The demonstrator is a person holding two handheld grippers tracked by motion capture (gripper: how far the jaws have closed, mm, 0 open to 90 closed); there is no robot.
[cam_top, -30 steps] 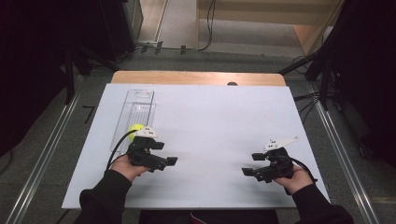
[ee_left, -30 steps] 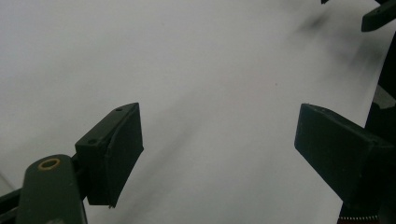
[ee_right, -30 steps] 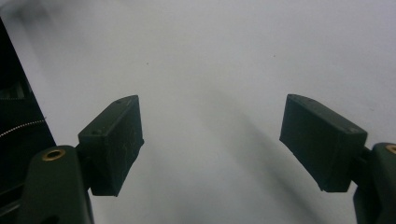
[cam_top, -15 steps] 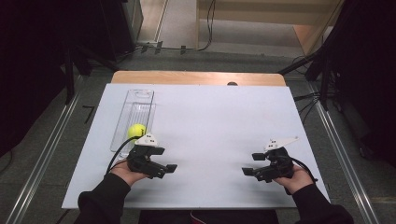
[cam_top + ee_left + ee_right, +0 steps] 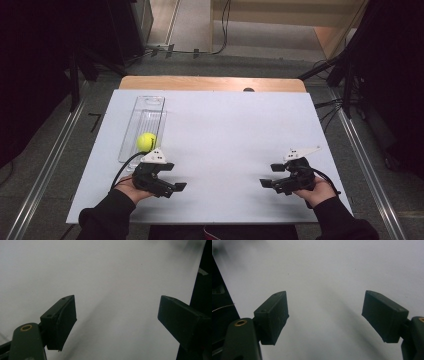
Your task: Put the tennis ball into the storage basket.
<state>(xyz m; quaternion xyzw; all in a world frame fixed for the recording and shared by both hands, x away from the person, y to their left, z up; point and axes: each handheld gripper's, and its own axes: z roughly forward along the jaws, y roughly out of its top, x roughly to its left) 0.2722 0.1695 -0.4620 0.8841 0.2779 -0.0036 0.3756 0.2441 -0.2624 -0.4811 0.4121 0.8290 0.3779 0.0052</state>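
A yellow tennis ball [image 5: 146, 141] lies in the near end of a clear plastic tray [image 5: 150, 107] on the left side of the white table [image 5: 230, 130]. My left gripper [image 5: 175, 176] is held just in front of the tray, apart from the ball, its jaws pointing right. In the left gripper view it [image 5: 117, 320] stands open over bare white tabletop. My right gripper [image 5: 270, 175] is held low at the near right with its jaws pointing left. It [image 5: 325, 317] is open too, with nothing between its pads [image 5: 273, 317].
A wooden strip [image 5: 212, 83] runs along the table's far edge, with a small dark knob [image 5: 248, 89] on it. Metal rails [image 5: 47, 165] flank the table on the floor, and cables lie beyond the far edge.
My left gripper has drawn back a little toward the person, away from the tray, so the whole ball now shows. The right gripper has kept still.
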